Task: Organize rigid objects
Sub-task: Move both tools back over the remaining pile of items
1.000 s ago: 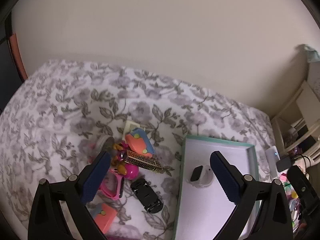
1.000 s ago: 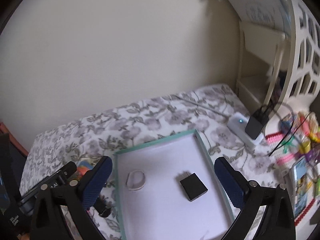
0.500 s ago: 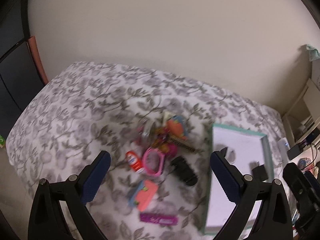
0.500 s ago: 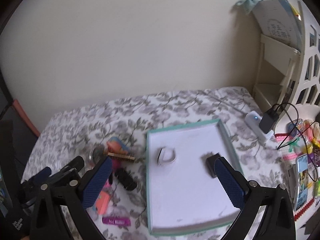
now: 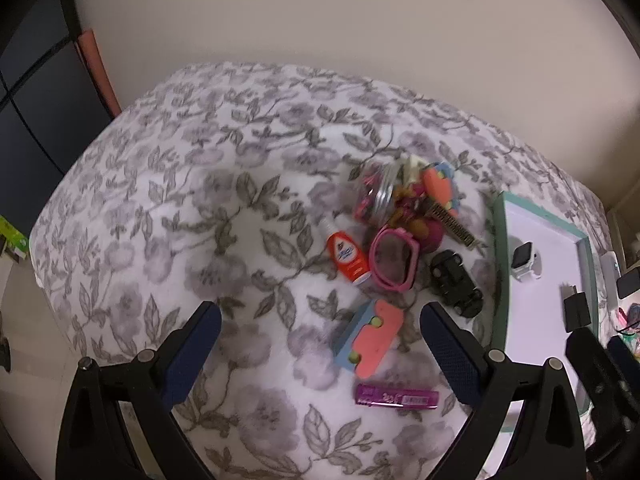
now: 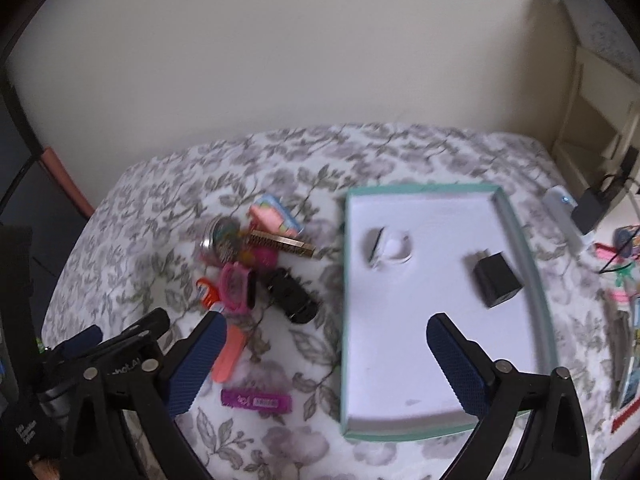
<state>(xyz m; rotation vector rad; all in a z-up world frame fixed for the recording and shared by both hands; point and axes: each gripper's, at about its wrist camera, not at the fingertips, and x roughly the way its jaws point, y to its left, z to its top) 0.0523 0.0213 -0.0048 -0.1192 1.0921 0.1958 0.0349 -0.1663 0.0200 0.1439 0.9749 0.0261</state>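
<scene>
A pile of small objects lies on the floral bedspread: an orange bottle (image 5: 349, 257), pink glasses (image 5: 394, 261), a black toy car (image 5: 456, 283), a comb (image 5: 454, 226), a glass jar (image 5: 372, 196), a salmon-and-blue block (image 5: 368, 336) and a purple stick (image 5: 397, 396). A teal-rimmed white tray (image 6: 544, 304) holds a white smartwatch (image 6: 390, 246) and a black charger (image 6: 496, 280). My left gripper (image 5: 320, 340) is open and empty, above the bed near the block. My right gripper (image 6: 326, 354) is open and empty, over the tray's near left edge.
A cream wall stands behind the bed. A white shelf unit (image 6: 600, 92) stands at the right, with a white power strip (image 6: 562, 216), cables and colourful clutter (image 6: 624, 280) beside the bed. Dark furniture (image 5: 36, 112) lies at the left.
Both grippers have pulled back and up from the tray, so more of the bed and the pile shows. Both stay open and empty. Nothing on the bed moved.
</scene>
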